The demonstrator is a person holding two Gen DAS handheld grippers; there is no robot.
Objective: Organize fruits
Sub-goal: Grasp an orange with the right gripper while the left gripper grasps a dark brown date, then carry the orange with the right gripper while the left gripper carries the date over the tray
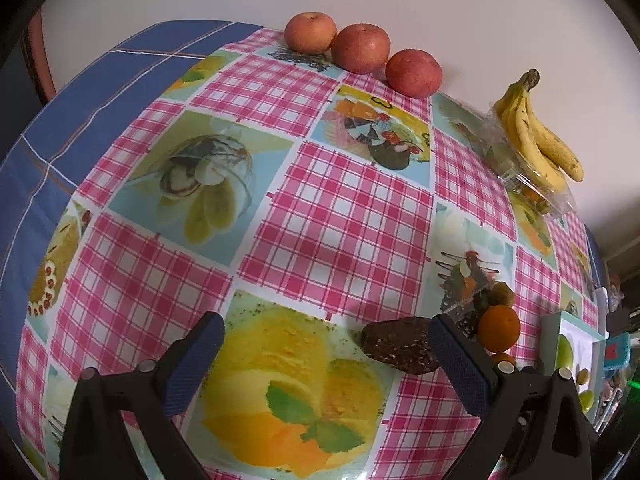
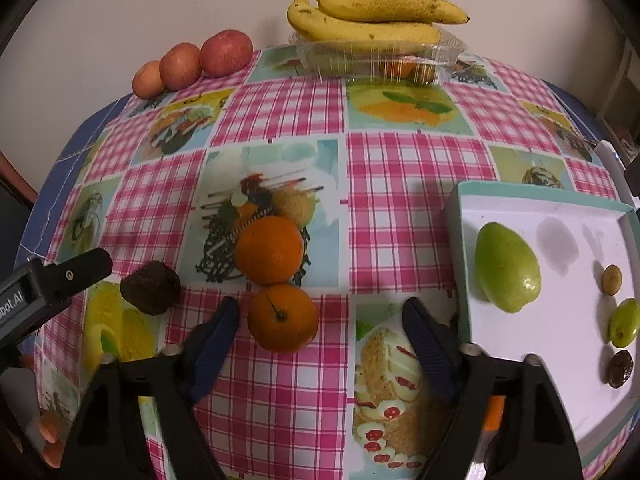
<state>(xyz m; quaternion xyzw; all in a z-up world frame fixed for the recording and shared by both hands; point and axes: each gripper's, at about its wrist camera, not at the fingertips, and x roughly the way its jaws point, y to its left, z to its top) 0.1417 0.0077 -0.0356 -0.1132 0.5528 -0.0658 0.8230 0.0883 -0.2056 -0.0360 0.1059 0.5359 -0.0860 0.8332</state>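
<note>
Left gripper (image 1: 326, 344) jaws spread over bare checked tablecloth (image 1: 340, 216); right gripper (image 2: 320, 322) jaws spread, unpressed, around round orange fruit (image 2: 282, 317); white shallow box (image 2: 560, 216) fully seen in right view only.

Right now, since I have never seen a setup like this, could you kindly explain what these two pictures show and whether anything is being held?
There is no robot here: a person holds a two-fingered claw in each hand, and each claw carries a wide-angle camera looking along its fingers. One picture is from the left claw, the other from the right claw. Both are open and hold nothing. On the checked tablecloth lie three apples, bananas atop a clear plastic box, two oranges and a dark brown fruit. A white tray holds a green mango and some small fruits.
</note>
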